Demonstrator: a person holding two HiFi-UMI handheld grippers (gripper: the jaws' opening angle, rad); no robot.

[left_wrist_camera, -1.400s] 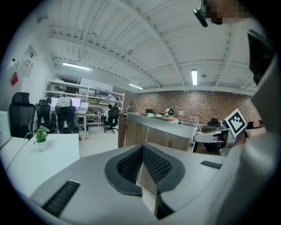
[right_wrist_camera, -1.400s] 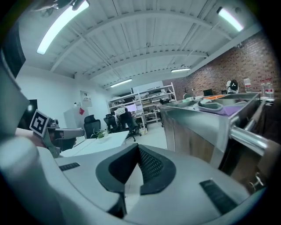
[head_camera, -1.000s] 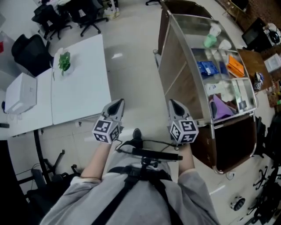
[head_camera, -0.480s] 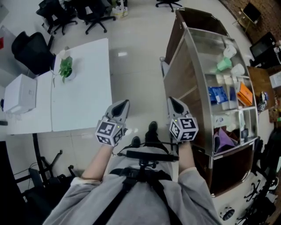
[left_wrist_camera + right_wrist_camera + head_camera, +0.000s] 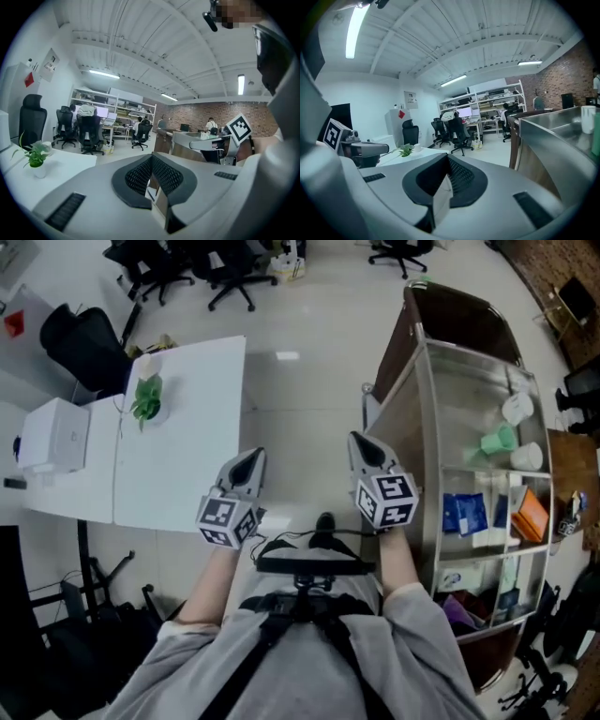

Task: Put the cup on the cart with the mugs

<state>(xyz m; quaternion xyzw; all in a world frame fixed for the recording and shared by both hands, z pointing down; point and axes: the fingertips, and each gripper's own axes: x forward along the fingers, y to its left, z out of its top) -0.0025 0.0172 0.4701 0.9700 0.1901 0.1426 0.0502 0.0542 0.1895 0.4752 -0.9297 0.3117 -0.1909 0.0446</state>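
Jaws together, empty, on left gripper (image 5: 249, 459) and right gripper (image 5: 362, 442); one cart (image 5: 419, 404), two white mugs (image 5: 517, 407), one green cup (image 5: 497, 440).

A person stands between a white table (image 5: 187, 446) and a steel cart (image 5: 412, 460), left tongs (image 5: 249, 463) and right tongs (image 5: 363, 446) held out over the floor; mugs (image 5: 517, 408) sit on the cart's shelf.

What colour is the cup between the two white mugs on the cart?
Mint green. The cup shows best in the head view.
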